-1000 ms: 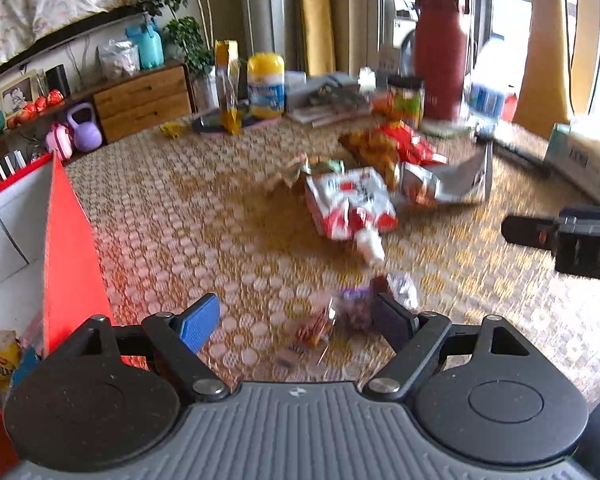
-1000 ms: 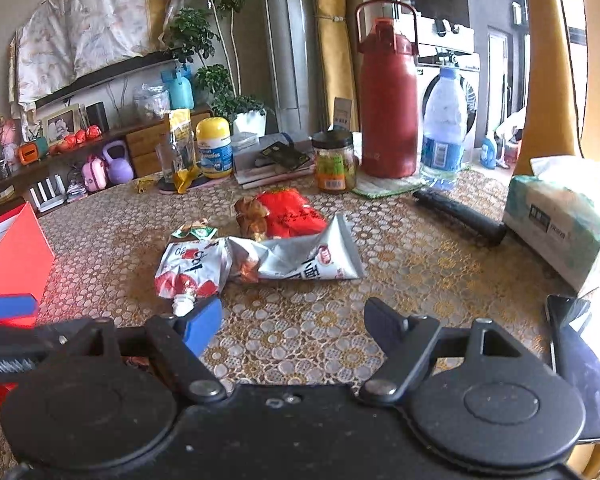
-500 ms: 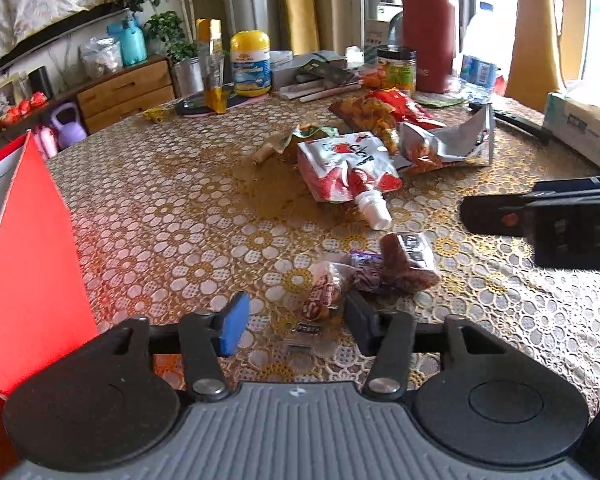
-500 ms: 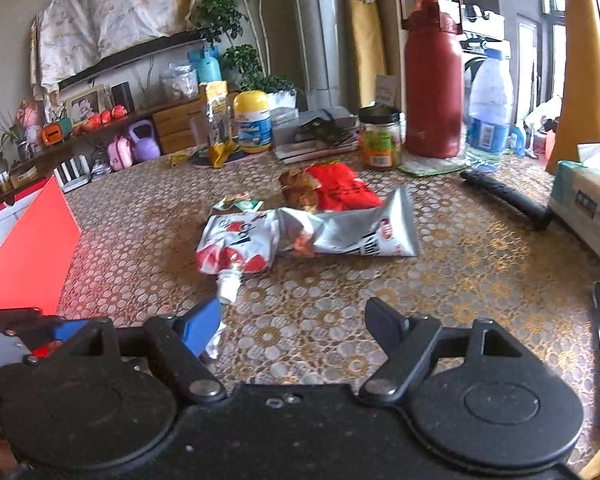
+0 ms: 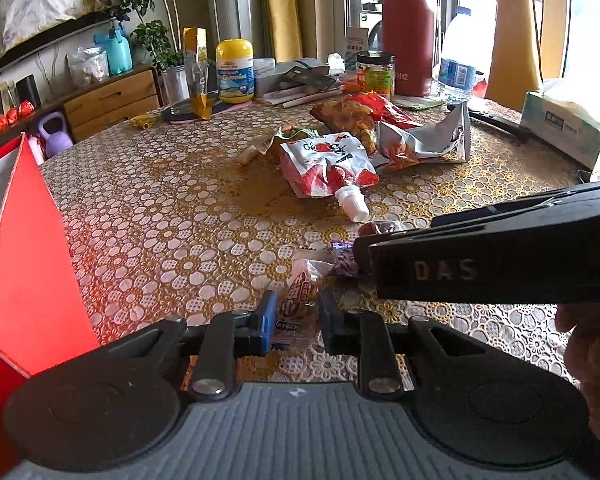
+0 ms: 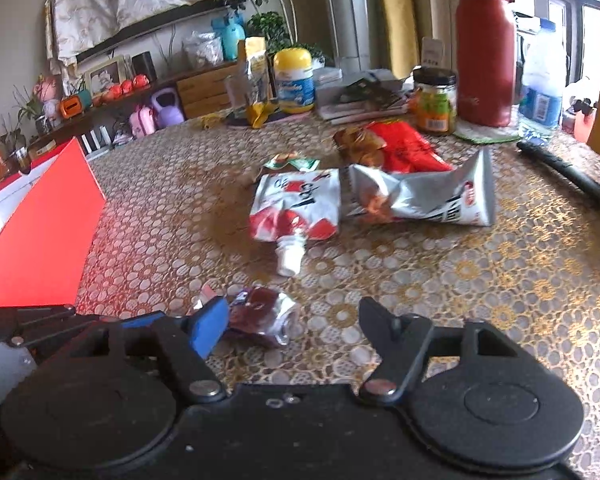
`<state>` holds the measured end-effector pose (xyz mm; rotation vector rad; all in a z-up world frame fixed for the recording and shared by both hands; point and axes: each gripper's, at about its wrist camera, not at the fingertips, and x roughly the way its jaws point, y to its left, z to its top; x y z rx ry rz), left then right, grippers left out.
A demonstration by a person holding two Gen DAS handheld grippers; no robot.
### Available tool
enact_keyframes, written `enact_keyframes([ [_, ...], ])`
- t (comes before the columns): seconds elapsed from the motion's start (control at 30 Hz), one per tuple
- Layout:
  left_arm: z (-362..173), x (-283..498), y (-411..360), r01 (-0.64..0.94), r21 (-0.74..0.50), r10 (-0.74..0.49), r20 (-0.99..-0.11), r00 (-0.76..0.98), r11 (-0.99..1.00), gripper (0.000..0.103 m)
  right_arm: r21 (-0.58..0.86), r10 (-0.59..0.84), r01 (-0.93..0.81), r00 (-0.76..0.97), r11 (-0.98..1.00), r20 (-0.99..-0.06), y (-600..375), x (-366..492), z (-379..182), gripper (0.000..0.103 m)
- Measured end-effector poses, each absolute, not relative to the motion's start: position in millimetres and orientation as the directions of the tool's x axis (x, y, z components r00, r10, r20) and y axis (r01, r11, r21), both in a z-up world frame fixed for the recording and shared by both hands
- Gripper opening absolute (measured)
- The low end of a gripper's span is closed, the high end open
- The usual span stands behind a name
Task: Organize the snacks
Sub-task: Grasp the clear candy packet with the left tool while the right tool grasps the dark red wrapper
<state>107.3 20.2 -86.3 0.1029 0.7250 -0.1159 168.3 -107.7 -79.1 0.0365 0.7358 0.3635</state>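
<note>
My left gripper is shut on a small clear snack packet with red print, low over the table. My right gripper is open, its jaws on either side of a dark red wrapped snack lying on the table; it crosses the left wrist view as a black bar. Farther off lie a red and white spout pouch, a silver chip bag and a red snack bag. The pouch and silver bag show in the right wrist view too.
A red box stands open at the left table edge. At the back stand a red thermos, a water bottle, a jar, a yellow-lidded tub and a tissue pack. A black rod lies at right.
My left gripper has closed from wide open onto the small clear packet. My right gripper has moved down and left to the dark red snack, staying open.
</note>
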Motion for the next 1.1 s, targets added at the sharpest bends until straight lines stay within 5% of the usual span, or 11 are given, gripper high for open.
enact_keyframes([
  [0.23, -81.3, 101.6, 22.7, 0.127, 0.043, -0.068, -0.651, 0.756, 0.991, 0.021, 0.192, 0.366, -0.324, 0.656, 0.927, -0.66, -101.4, 168.8, -86.5, 0.038],
  [1.1, 28.4, 62.3, 75.9, 0.028, 0.005, -0.022, -0.456, 0.89, 1.0, 0.02, 0.168, 0.452, -0.426, 0.754, 0.889, -0.477, -88.8, 141.0, 5.8, 0.037],
])
